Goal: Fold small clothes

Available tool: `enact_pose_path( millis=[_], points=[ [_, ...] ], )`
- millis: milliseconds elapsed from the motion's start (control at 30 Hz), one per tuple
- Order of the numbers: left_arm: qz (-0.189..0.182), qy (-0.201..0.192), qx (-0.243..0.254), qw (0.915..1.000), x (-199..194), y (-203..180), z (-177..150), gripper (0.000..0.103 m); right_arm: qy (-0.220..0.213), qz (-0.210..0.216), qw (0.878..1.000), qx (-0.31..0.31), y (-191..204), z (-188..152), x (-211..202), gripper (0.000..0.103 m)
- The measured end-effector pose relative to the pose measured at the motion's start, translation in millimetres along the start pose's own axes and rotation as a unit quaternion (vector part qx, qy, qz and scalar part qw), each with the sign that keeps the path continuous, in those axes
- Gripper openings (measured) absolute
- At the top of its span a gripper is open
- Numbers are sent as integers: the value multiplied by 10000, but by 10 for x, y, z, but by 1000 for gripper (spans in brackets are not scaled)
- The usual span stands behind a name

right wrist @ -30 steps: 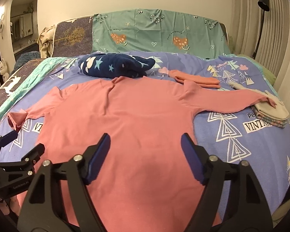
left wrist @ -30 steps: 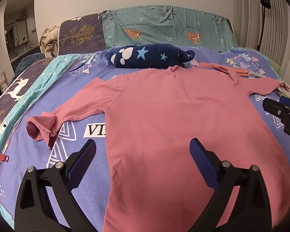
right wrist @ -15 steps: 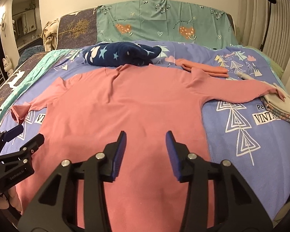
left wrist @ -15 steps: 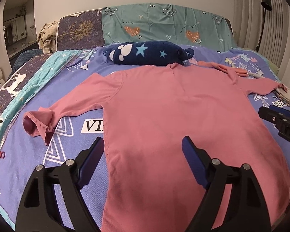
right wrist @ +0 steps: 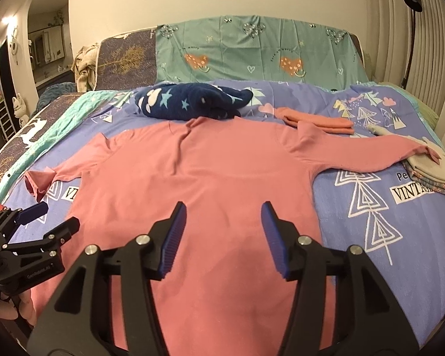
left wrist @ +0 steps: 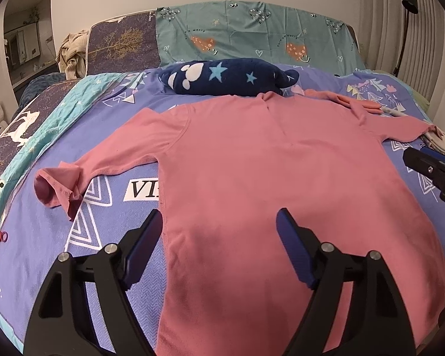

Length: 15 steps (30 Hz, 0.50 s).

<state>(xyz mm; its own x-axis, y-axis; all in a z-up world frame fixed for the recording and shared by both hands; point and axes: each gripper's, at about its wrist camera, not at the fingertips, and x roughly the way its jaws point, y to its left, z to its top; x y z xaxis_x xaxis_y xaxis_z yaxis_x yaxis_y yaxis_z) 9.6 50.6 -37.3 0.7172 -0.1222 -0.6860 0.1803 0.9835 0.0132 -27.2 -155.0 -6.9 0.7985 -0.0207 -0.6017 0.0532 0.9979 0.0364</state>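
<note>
Hovering over pink shirt [left wrist: 267, 178] | left gripper [left wrist: 219, 225] fingers apart, narrowing | right gripper [right wrist: 224, 213] fingers apart, widening

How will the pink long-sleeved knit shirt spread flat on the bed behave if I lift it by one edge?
The pink long-sleeved knit shirt will likely sag and drape rather than hold shape: it lies limp, following the purple patterned bedspread. Its sleeves would probably trail; the cuff nearest the left gripper is already curled over. It looks thin, so probably light.

A pink long-sleeved shirt [left wrist: 267, 184] lay flat and unfolded, sleeves spread out to both sides, its lower body stretching beneath and ahead of both pairs of jaws.
</note>
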Motion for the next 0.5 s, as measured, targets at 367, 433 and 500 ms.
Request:
enact_pose_path(
  millis=[367, 433, 500],
  points=[
    [-64, -121, -376, 9992, -36, 205, -63, 101, 40, 122, 9996, 271, -87, -13, 36, 91],
    [-23, -118, -493, 9987, -35, 316, -89, 102, 88, 65, 9996, 274, -103, -18, 50, 94],
    [33, -10, -649, 9979, -9, 441, -108, 102, 156, -1, 9995, 266, -120, -32, 80, 95]
  ],
)
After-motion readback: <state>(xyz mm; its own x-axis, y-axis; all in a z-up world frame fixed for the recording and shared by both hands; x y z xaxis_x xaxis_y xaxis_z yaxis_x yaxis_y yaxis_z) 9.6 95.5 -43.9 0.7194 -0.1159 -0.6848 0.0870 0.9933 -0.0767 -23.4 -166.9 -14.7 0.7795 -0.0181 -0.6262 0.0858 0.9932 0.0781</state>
